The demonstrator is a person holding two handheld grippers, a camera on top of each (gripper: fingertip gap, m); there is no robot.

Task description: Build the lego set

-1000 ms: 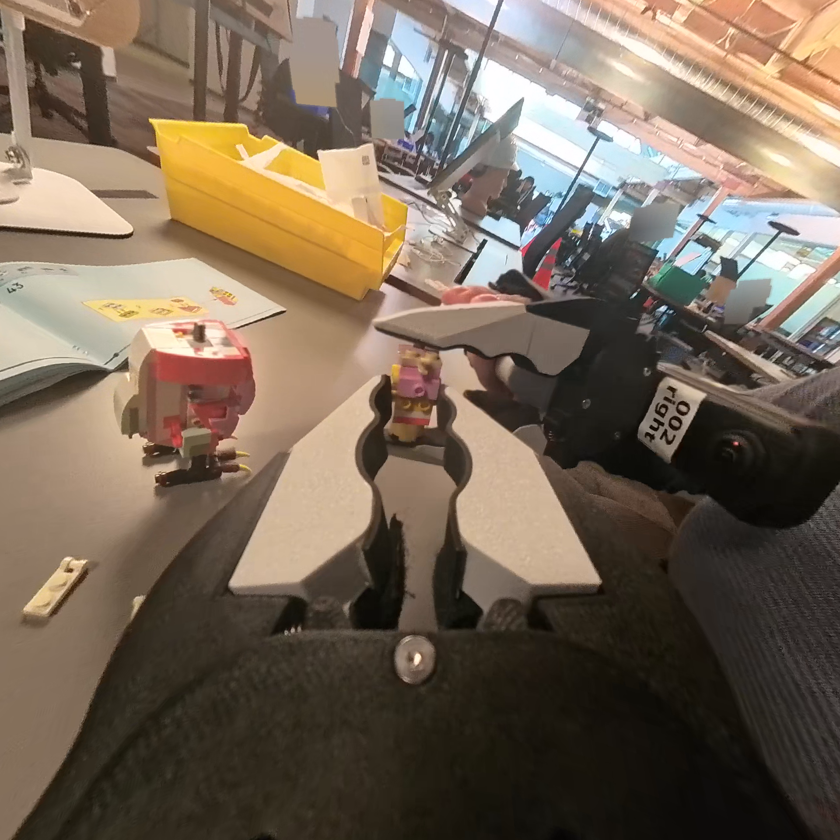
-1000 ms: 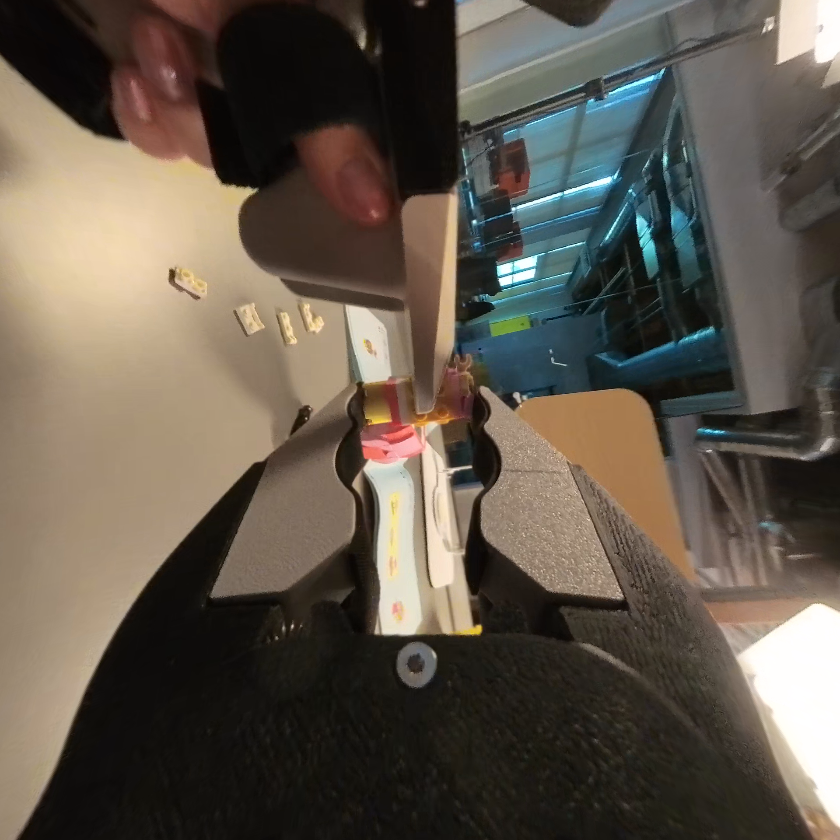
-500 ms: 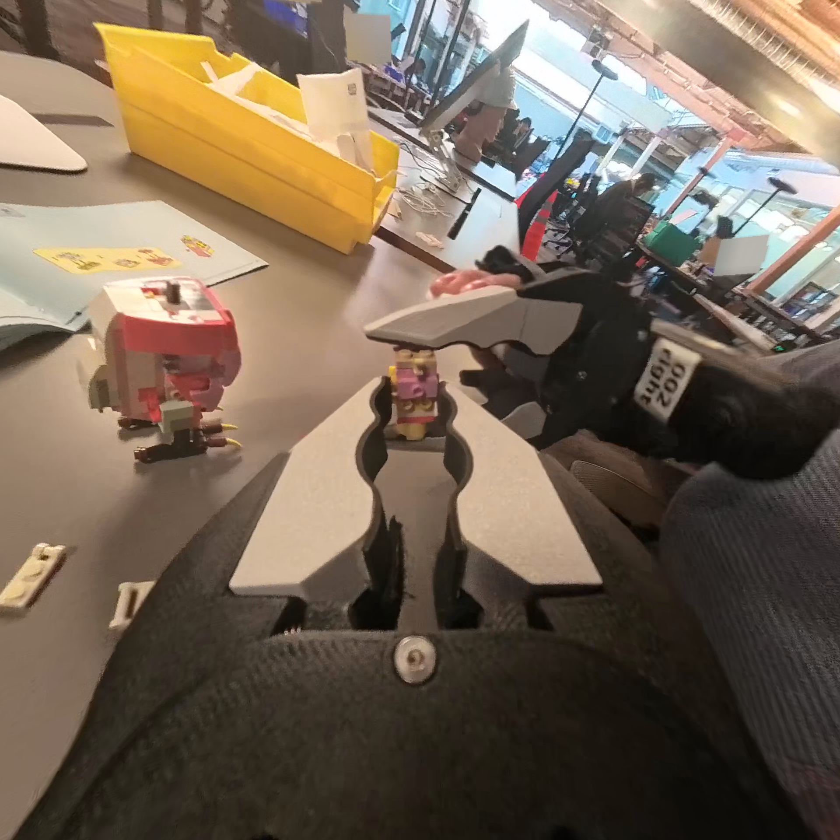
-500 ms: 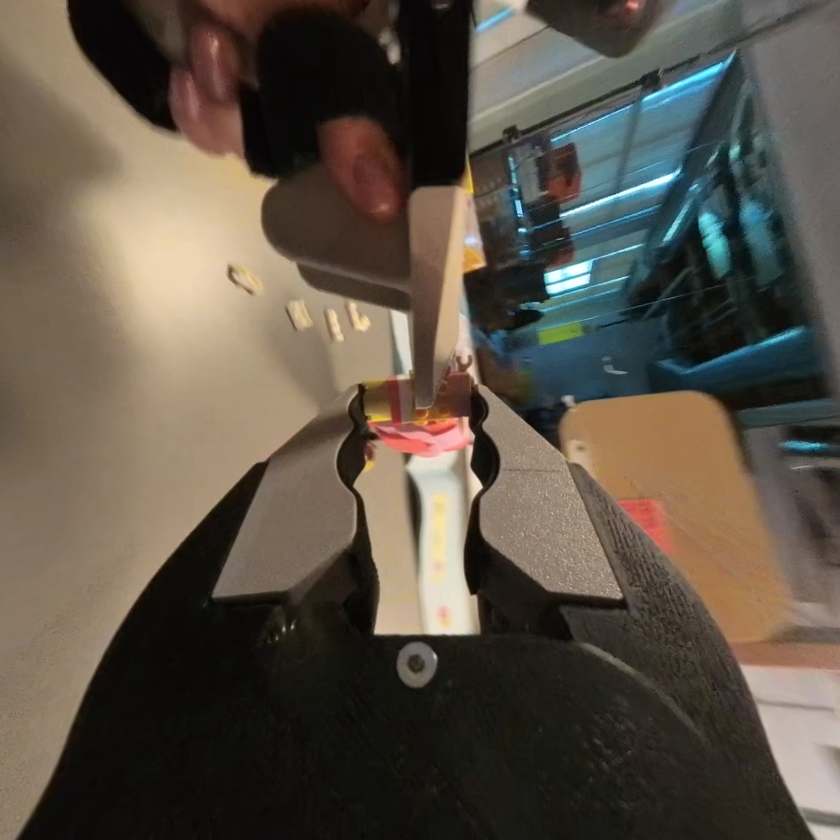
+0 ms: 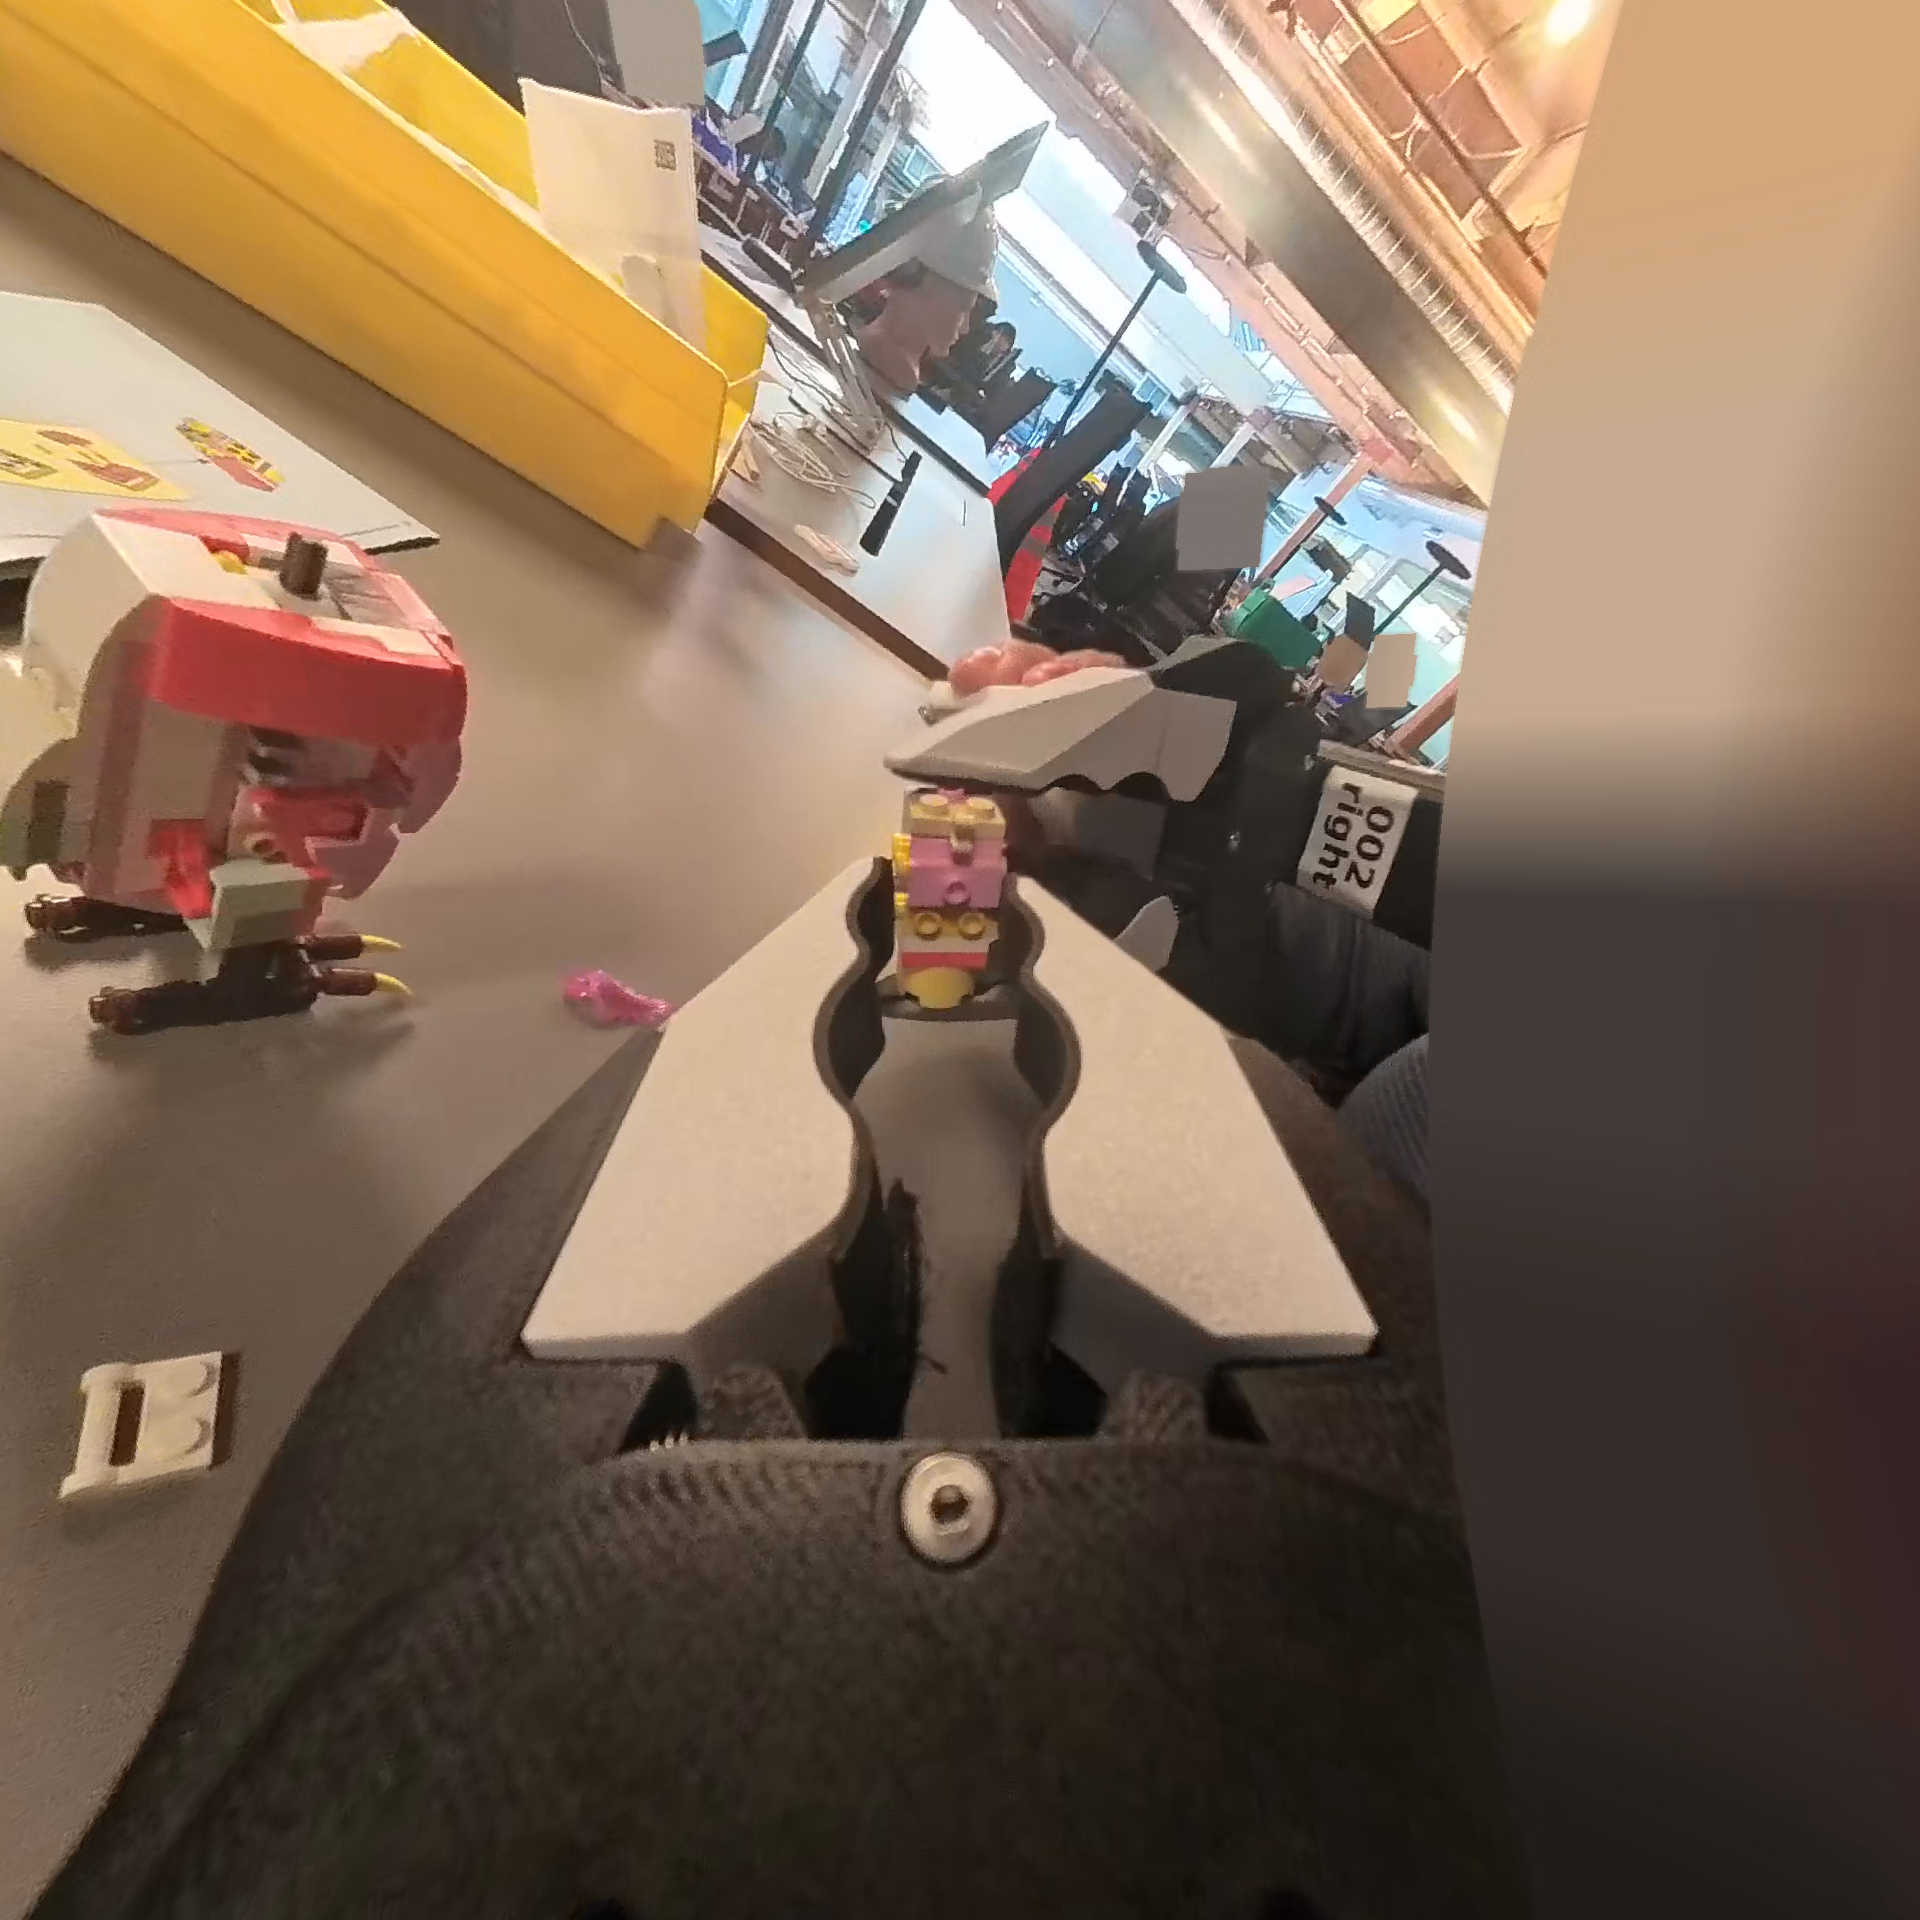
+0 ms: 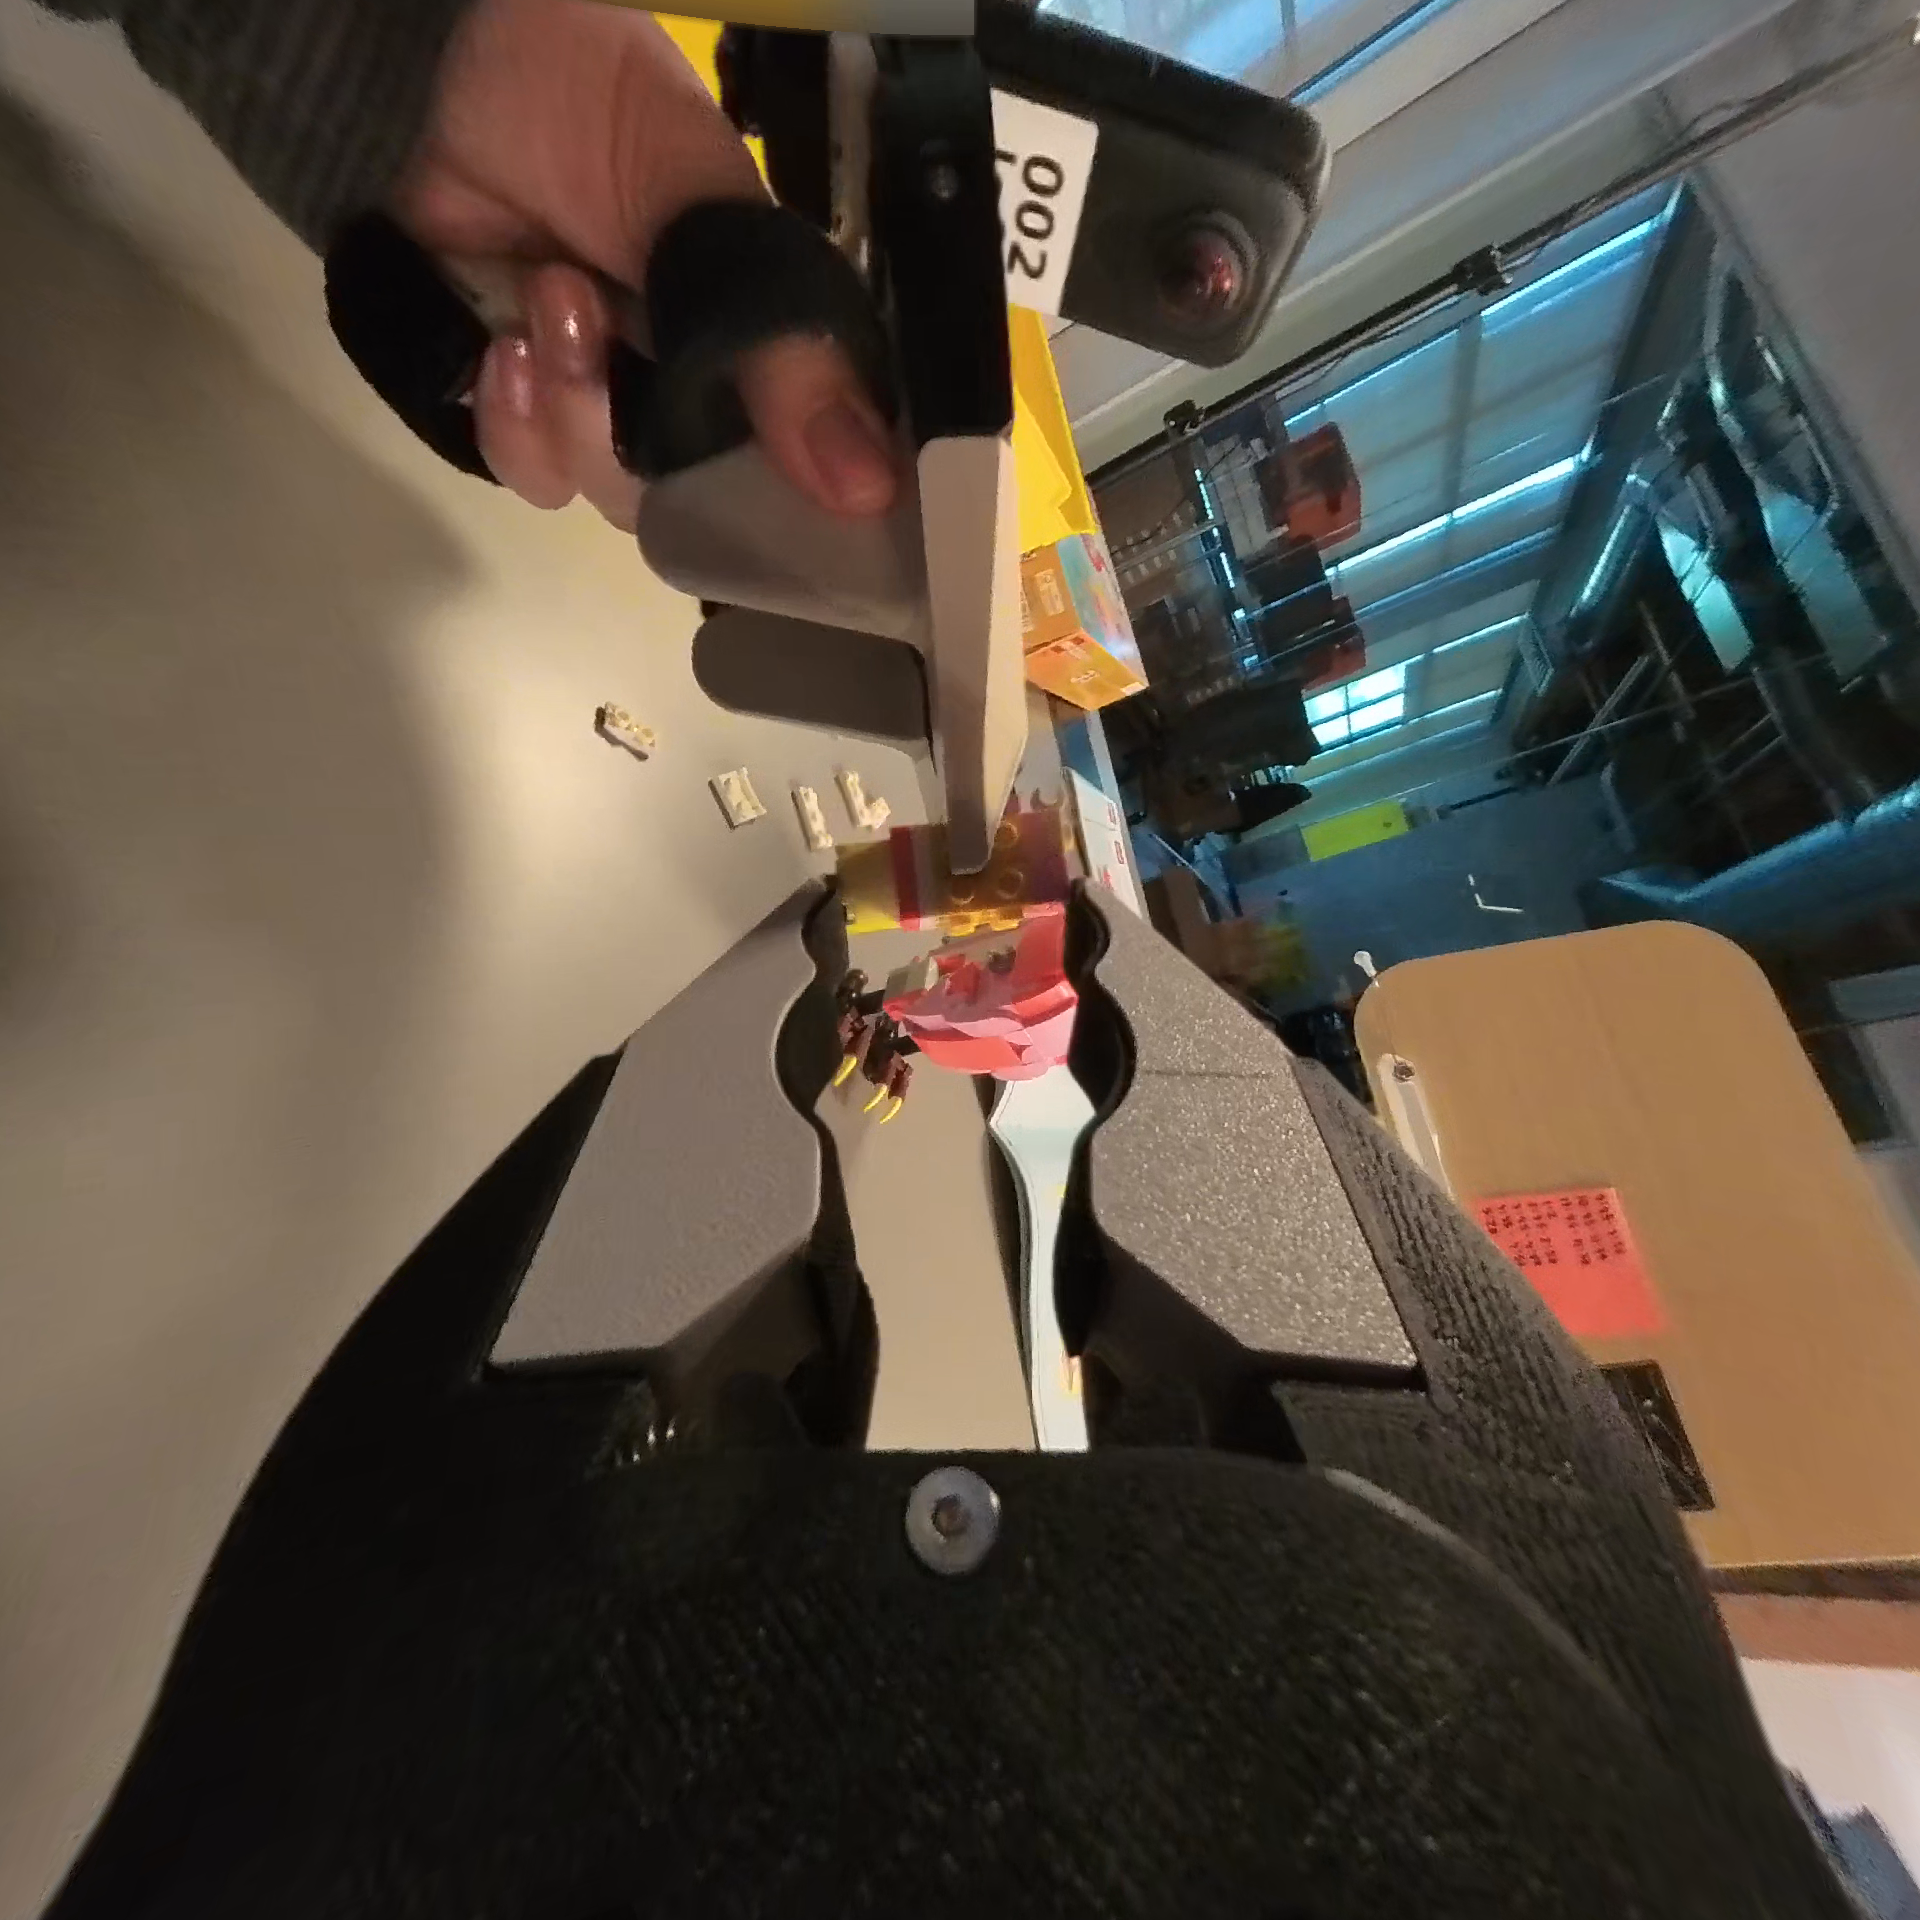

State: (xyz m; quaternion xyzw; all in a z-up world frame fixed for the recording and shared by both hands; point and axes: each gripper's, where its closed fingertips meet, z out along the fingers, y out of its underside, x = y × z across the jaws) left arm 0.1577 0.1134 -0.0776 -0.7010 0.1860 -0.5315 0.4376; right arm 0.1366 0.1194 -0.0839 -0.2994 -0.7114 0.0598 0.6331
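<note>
My left gripper (image 5: 951, 925) is shut on a small pink and yellow brick assembly (image 5: 951, 883) and holds it upright just above the grey table (image 5: 675, 727). My right gripper (image 5: 1023, 847) comes in from the right; its upper finger (image 5: 1029, 727) lies on the assembly's top. In the right wrist view my right gripper (image 6: 956, 899) closes on both ends of the assembly (image 6: 935, 883). The left gripper's finger (image 6: 971, 675) presses on it from above. A red, pink and white brick figure (image 5: 229, 769) with clawed feet stands to the left.
A yellow bin (image 5: 416, 239) with papers stands at the back. A pale blue booklet (image 5: 156, 436) lies behind the figure. A small pink piece (image 5: 613, 1000) and a white piece (image 5: 145, 1423) lie on the table, and several white pieces (image 6: 738, 800) lie farther off. A wooden board (image 6: 1610, 1195) is on the right. My two grippers' fingertips are within a few centimetres of each other.
My right gripper's fingers have narrowed onto the ends of the assembly. My left gripper has kept its hold and moved closer to the brick figure. A small pink piece now shows on the table.
</note>
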